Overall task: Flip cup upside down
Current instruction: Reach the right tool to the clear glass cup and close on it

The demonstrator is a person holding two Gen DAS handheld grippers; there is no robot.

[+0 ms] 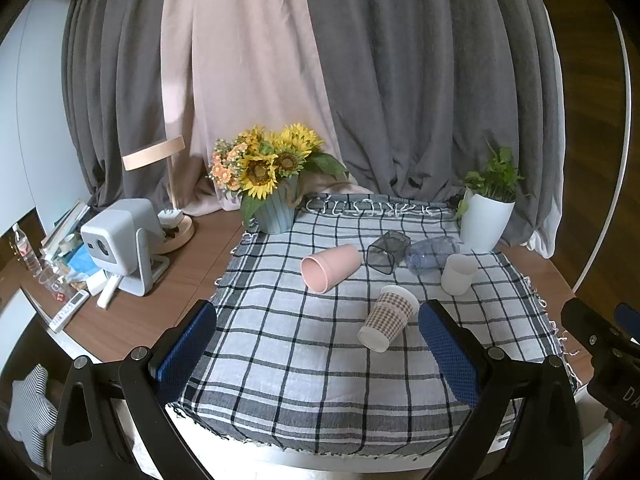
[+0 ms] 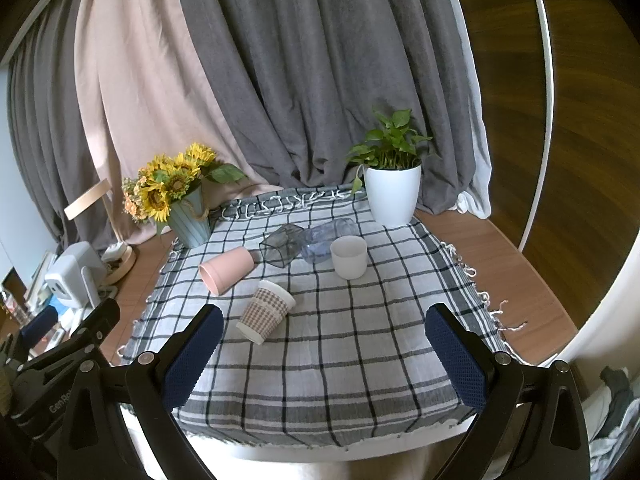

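Observation:
Several cups lie on a checked cloth (image 1: 280, 340). A pink cup (image 1: 331, 267) lies on its side, mouth toward me; it also shows in the right wrist view (image 2: 226, 269). A checked paper cup (image 1: 387, 317) (image 2: 265, 312) lies on its side. A white cup (image 1: 459, 273) (image 2: 349, 256) stands upright. A dark clear glass (image 1: 387, 251) (image 2: 282, 244) and a clear bluish cup (image 1: 432, 253) (image 2: 326, 239) lie on their sides behind. My left gripper (image 1: 316, 344) is open and empty, near the cloth's front. My right gripper (image 2: 324, 344) is open and empty too.
A sunflower pot (image 1: 276, 208) stands at the cloth's back left and a white plant pot (image 1: 484, 220) at the back right. A projector (image 1: 120, 240), lamp base and small items sit on the wooden table at the left. Curtains hang behind.

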